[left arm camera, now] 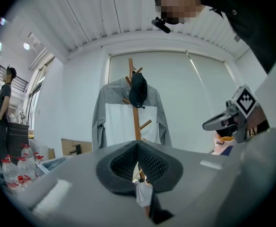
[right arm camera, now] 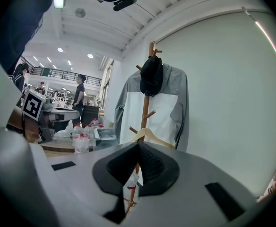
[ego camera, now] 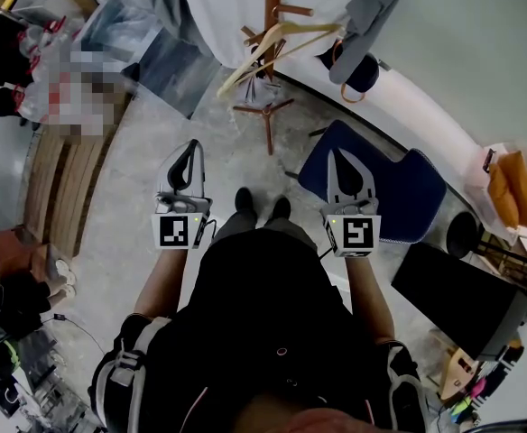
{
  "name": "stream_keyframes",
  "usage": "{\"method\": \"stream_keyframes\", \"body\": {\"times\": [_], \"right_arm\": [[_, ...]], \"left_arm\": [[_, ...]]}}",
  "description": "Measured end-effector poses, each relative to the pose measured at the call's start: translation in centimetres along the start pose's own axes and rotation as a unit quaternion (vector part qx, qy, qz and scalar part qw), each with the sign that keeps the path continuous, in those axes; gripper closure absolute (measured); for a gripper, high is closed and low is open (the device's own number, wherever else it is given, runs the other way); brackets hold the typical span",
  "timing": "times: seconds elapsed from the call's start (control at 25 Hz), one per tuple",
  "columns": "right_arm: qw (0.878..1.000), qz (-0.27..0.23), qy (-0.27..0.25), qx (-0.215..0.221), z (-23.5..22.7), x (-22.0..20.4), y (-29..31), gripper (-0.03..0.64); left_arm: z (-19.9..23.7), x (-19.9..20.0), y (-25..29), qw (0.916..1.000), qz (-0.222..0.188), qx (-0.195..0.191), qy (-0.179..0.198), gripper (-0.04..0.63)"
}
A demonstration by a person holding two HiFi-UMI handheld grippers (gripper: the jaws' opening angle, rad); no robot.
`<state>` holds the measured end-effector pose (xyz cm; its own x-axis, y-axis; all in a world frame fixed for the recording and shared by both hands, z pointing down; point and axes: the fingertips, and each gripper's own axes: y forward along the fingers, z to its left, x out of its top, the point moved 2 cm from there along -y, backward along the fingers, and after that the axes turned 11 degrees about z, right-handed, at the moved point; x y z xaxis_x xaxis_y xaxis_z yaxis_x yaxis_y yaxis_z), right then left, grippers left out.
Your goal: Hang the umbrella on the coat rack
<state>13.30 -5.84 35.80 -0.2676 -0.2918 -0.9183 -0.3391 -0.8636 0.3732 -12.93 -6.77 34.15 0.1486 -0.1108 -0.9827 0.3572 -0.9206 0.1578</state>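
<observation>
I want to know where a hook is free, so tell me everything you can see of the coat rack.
The coat rack is a slim upright wooden pole with short pegs angled upward and spread legs on the pale floor. A grey and white jacket hangs on it, a dark cap sits near its top, and a pale wooden hanger hangs from a lower peg. At least one lower peg is bare.
</observation>
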Motion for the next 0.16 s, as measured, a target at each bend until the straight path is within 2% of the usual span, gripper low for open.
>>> {"method": "stream_keyframes", "body": {"times": [0.16], "right_arm": [[1.000,0.003,-0.002,0.001,-0.03,-0.29,0.05,0.618]], "left_arm": [[0.00,0.01,0.04,1.0000,-0.001,0.001,0.000,0.597]]}}
